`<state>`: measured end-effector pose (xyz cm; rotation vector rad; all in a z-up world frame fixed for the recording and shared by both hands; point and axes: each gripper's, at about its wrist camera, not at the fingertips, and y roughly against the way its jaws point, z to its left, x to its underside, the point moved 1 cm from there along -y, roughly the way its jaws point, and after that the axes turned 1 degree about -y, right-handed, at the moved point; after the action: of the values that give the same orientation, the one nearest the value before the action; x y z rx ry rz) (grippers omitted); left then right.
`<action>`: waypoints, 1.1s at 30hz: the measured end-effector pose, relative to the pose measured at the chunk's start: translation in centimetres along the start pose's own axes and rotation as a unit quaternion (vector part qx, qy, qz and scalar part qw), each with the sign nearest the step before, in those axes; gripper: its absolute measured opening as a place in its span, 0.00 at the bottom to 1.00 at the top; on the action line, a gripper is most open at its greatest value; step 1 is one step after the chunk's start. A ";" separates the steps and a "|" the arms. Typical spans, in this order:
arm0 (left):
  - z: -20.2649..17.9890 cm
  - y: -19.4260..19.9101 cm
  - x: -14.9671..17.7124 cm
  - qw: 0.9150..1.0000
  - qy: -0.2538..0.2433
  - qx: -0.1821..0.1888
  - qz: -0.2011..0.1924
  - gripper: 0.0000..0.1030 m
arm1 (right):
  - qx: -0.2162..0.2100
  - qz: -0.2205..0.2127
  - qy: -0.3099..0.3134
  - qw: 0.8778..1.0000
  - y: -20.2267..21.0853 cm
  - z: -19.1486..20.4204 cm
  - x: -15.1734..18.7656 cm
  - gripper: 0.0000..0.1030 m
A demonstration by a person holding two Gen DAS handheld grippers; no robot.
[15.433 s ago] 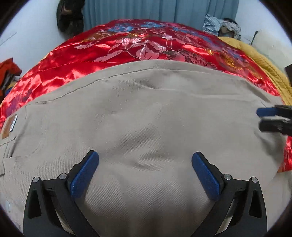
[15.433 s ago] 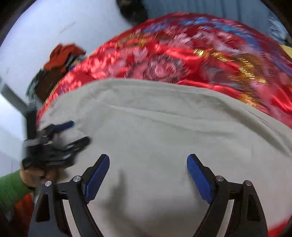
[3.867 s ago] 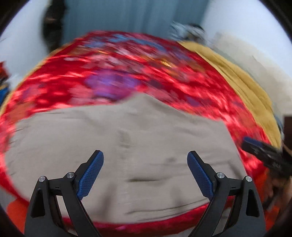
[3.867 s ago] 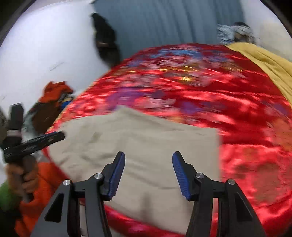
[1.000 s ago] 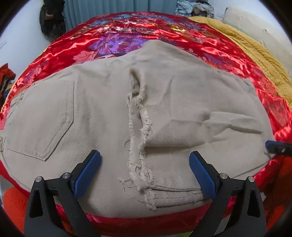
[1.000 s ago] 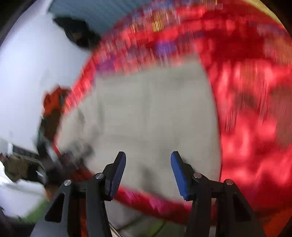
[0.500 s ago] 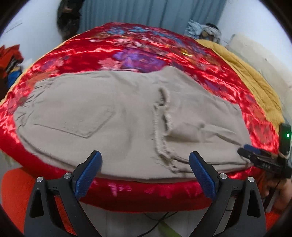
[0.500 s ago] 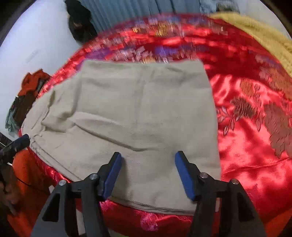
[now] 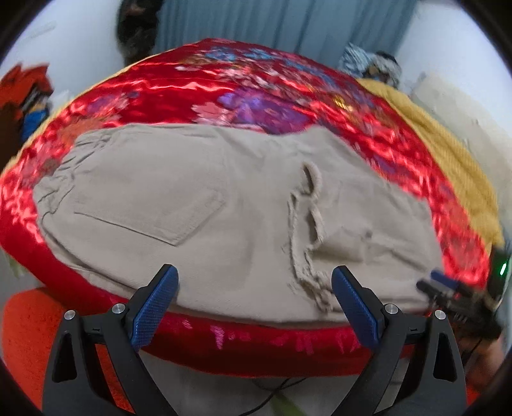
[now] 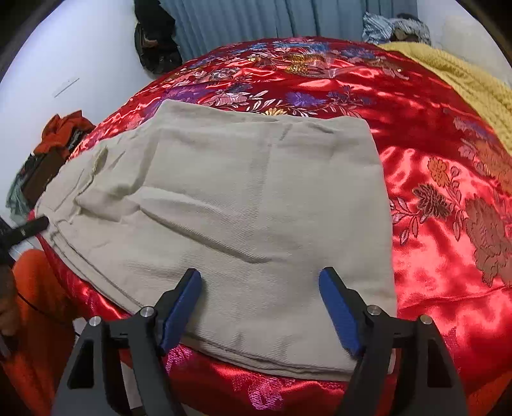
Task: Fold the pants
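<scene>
The beige pants [image 9: 204, 208] lie folded over on the red satin bed cover [image 9: 243, 86], back pocket at the left and frayed leg hems on top at the right. In the right wrist view the pants [image 10: 243, 198] show as a flat folded stack near the bed's front edge. My left gripper [image 9: 256, 304] is open and empty, held above the bed's front edge. My right gripper [image 10: 260, 304] is open and empty, just above the folded end. The right gripper also shows in the left wrist view [image 9: 448, 289]. The left gripper's tip shows in the right wrist view [image 10: 28, 228].
A yellow knitted blanket [image 10: 464, 80] lies along the bed's right side. A heap of clothes [image 10: 393, 27] sits at the far end by the blue curtain [image 10: 256, 19]. A dark bag [image 10: 153, 35] hangs on the wall. Red clothes [image 10: 60, 131] are piled at the left.
Both grippers have drawn back a little from the pants and stay open. The folded pants have not moved.
</scene>
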<state>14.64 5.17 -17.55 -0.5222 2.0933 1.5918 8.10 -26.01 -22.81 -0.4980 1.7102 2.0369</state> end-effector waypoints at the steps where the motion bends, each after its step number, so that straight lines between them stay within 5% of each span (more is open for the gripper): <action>1: 0.9 0.2 -0.4 1.000 0.023 0.006 -0.003 0.94 | -0.002 0.000 -0.002 1.000 0.0 -0.1 0.0 0.74; 4: 2.7 0.3 -0.8 0.998 0.065 0.000 -0.008 0.94 | -0.004 -0.001 -0.005 1.000 0.1 -0.1 0.0 0.75; 13: 2.5 -0.4 -1.1 0.997 0.074 -0.001 0.001 0.94 | -0.005 0.000 -0.003 1.000 0.0 0.1 -0.1 0.79; 20: 0.4 0.8 0.1 1.000 0.018 -0.015 -0.014 0.94 | -0.002 -0.006 0.002 1.000 -0.2 0.3 0.1 0.82; 33: -0.5 1.2 0.7 1.000 -0.008 -0.017 -0.018 0.94 | 0.009 -0.006 0.005 1.000 -0.5 0.9 0.1 0.87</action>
<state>13.29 5.02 -16.89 -0.5548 2.0366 1.6089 8.34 -25.05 -23.14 -0.5118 1.7251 2.0121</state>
